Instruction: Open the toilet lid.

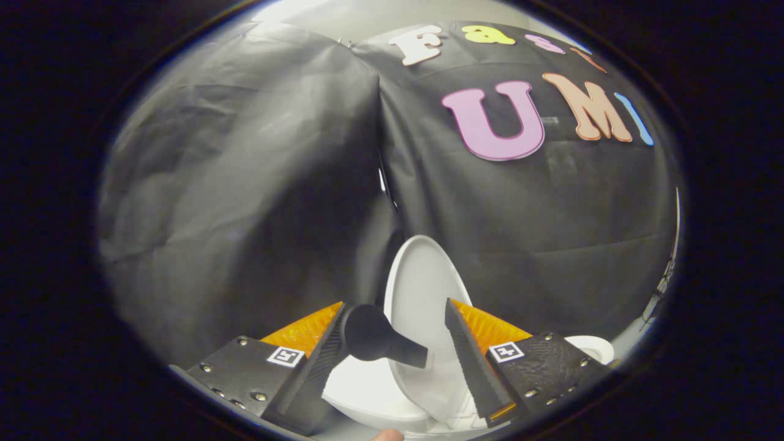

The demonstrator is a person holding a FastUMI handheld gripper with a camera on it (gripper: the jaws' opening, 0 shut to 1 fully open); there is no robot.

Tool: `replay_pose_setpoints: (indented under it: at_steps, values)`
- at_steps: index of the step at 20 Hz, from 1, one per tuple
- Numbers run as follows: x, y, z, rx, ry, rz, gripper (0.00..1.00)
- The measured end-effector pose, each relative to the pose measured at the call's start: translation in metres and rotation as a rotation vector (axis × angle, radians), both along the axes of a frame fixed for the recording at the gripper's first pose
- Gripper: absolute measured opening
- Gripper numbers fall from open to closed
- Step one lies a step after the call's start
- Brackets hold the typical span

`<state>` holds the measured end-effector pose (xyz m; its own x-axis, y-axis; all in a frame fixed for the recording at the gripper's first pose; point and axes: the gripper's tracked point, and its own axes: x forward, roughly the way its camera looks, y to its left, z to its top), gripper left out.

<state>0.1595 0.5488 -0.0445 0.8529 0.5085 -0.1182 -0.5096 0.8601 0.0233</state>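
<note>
The white toilet lid (pixel 424 283) stands raised, nearly upright, against the black cloth wall just beyond my fingers. A black knob-shaped handle (pixel 375 340) sticks out from the lid's inner face toward me. It lies between my fingers, with its round end close against the left finger (pixel 324 358) and a wide gap to the right finger (pixel 471 361). My gripper (pixel 395 305) is open, and neither finger presses on the lid. Below the handle I see the white toilet seat and bowl rim (pixel 367 395).
Black cloth (pixel 245 202) walls the booth close behind the toilet, with a seam at the corner. A white rounded part of the toilet (pixel 593 346) shows past the right finger. A person's fingertip (pixel 388 435) peeks in under the gripper.
</note>
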Motion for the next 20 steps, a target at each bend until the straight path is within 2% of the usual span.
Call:
replay_pose_setpoints:
  at_steps: [3, 7, 16, 20]
  values:
    - [-0.008, -0.009, 0.034, 0.047, -0.068, 0.009, 0.95]
    - [-0.014, -0.050, 0.081, 0.047, -0.165, -0.049, 0.95]
    - [-0.022, -0.217, 0.155, -0.029, -0.315, -0.364, 0.95]
    - [-0.033, -0.280, 0.169, -0.095, -0.347, -0.457, 0.95]
